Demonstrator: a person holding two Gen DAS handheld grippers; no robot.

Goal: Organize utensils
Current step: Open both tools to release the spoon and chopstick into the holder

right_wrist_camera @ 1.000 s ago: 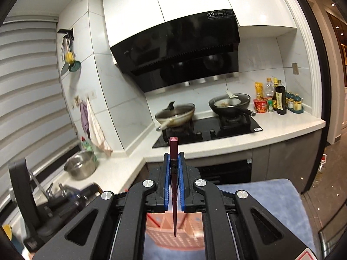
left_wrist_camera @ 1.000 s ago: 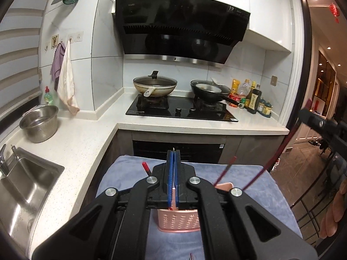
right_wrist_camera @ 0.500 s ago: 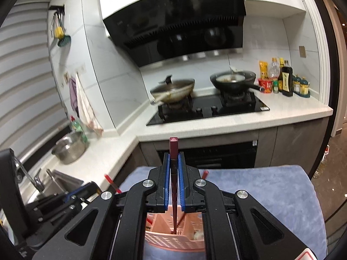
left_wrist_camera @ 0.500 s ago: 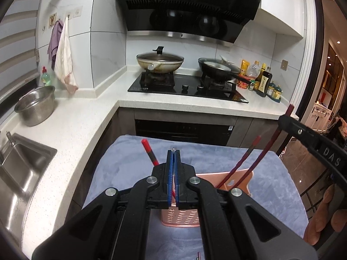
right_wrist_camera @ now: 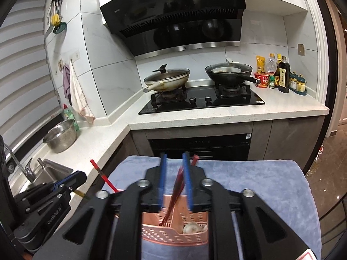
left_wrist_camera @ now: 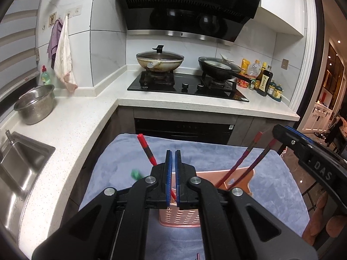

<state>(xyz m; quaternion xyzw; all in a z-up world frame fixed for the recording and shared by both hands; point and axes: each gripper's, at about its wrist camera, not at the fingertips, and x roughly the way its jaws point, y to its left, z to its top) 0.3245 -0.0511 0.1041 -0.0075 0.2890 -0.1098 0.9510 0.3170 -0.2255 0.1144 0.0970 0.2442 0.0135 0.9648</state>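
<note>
I hold both grippers over a pink slotted basket [right_wrist_camera: 173, 234] that stands on a blue-grey towel [right_wrist_camera: 249, 186] spread across the work surface in front of the kitchen counter [right_wrist_camera: 216, 112]. My right gripper [right_wrist_camera: 174, 182] has its blue pads spread apart and its jaws are opening; a dark red chopstick [right_wrist_camera: 176, 186] stands tilted in the gap between them, its lower end down in the basket, leaning toward the right pad, and I cannot tell whether it touches that pad. A second chopstick's red top [right_wrist_camera: 195, 158] shows just behind the right pad. A pale rounded thing [right_wrist_camera: 192, 227], too hidden to name, lies in the basket's right part. My left gripper [left_wrist_camera: 173, 173] has its pads nearly pressed together with only a thin slit between them, and its jaws are opening; a red chopstick [left_wrist_camera: 146, 149] rises slanted to the left from behind its left finger, its lower part showing again in the slit above the basket [left_wrist_camera: 180, 216], and whether the pads pinch it I cannot tell. In the left wrist view two more dark red chopsticks [left_wrist_camera: 243, 160] lean to the right out of the basket toward my right gripper [left_wrist_camera: 288, 136] at the frame's edge. A small green blur [left_wrist_camera: 136, 174] shows above the towel [left_wrist_camera: 121, 162], left of my left gripper. On the counter sit a steel bowl [left_wrist_camera: 34, 104] near the sink [left_wrist_camera: 19, 164], and two pans on the stove [left_wrist_camera: 186, 86].
</note>
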